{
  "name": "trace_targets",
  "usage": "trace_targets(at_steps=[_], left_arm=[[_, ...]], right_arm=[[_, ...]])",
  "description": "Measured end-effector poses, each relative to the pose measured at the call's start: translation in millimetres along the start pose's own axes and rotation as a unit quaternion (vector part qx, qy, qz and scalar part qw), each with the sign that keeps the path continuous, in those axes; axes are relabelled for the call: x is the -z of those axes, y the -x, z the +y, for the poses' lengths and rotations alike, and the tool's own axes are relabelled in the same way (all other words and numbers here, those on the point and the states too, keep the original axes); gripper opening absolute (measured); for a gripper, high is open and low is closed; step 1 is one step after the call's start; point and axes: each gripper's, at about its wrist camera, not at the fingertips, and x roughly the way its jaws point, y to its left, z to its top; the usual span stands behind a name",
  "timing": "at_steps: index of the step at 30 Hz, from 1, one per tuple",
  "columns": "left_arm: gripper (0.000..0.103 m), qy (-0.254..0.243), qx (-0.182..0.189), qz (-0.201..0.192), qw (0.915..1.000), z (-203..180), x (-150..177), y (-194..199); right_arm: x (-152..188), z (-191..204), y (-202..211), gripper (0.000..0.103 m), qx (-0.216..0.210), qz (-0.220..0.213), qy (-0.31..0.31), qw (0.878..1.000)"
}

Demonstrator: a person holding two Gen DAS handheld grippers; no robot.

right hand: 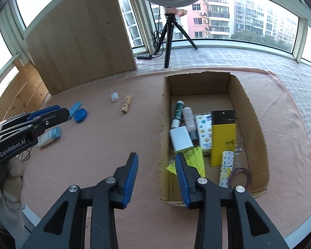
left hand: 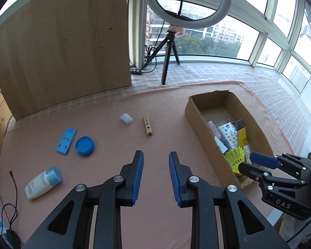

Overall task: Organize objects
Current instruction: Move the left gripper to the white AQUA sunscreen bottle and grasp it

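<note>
- Tabletop (left hand: 134, 108) covered in a pink cloth, seen from two wrist cameras looking down along their own fingers; a window and a ring light on a tripod (left hand: 170, 47) stand behind.
- Cardboard box (right hand: 250, 112) sits open on the right side of the cloth. Inside lie a yellow-green shuttlecock (right hand: 193, 155), a white block, small tubes, patterned packets and a yellow card.
- Loose items outside the box, on the left side of the cloth: a white bottle with a blue cap (left hand: 42, 183) on its side nearest the camera, a round blue lid (left hand: 85, 146) just beside a flat blue piece (left hand: 66, 138), and farther back a small white cap (left hand: 126, 118) near a wooden clothespin (left hand: 147, 125).
- Left tool (left hand: 156, 176) hangs above bare cloth, jaws partly apart, nothing between them.
- Right tool (right hand: 156, 178) hangs at the box's near left wall, jaws partly apart and holding nothing – the shuttlecock lies in the box beyond its right finger, apparently free.
- Judged step: fetching the next loose item with the left tool. The bottle is nearest, off to the left; to do it well, spread the jaws wider than its body, come down across its narrow width rather than its length, and close on the middle so it does not roll or swing – then carry it over the box's near wall, keeping away from the right tool.
</note>
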Motion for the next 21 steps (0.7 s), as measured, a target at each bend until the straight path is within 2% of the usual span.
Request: trace_targets(at_steps=[7,11,15,21], left_arm=[[0.027,0.018,-0.021,0.004,0.9996,60.6,22.6,11.6],[0.038,0.043,-0.008,0.016,0.9989,105.4,36.7,11.3],[0.039,0.078,-0.001,0.038,0.9962,167.6,50.2,4.0],[0.039,0.143,-0.013,0.056,0.9881,272.7,62.5,-8.8]], right_arm=[[4.4,49.4,-13.3,0.034,-0.006,0.011,0.016,1.000],[7.6,74.2,-21.8,0.034,-0.008,0.022,0.023,0.999],[14.4,94.0,-29.2,0.035,-0.012,0.033,0.025,0.999],[25.7,111.2,-37.4,0.035,-0.010,0.049,0.015,0.999]])
